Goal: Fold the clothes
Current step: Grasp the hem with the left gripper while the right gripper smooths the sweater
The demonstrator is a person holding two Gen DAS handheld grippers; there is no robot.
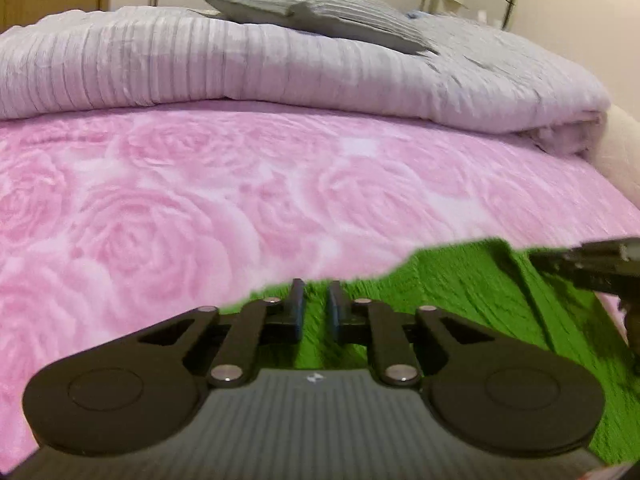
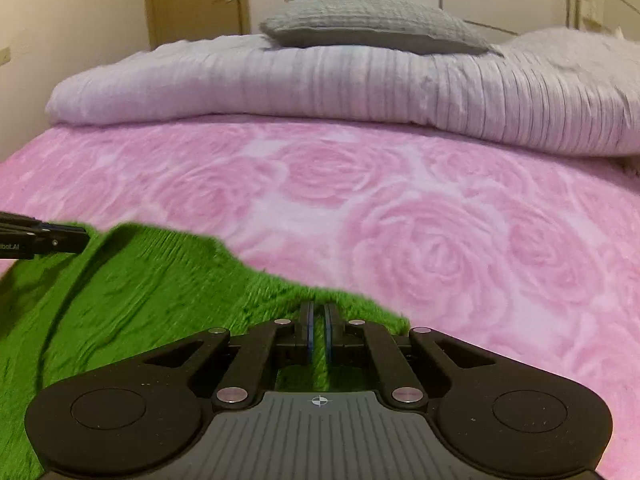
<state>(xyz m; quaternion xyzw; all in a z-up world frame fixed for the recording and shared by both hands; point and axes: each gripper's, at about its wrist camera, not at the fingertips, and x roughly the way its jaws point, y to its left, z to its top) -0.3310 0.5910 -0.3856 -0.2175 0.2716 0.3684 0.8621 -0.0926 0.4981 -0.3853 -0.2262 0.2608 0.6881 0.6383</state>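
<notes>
Green garment (image 2: 132,292) lengthwise between claws

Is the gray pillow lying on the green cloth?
No, the gray pillow sits on the folded quilt, far from the green cloth.

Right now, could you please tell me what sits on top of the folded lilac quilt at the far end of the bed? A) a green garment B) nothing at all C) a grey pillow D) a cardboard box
C: a grey pillow rests on the folded lilac quilt; the green garment lies nearer, on the pink rose blanket.
</notes>
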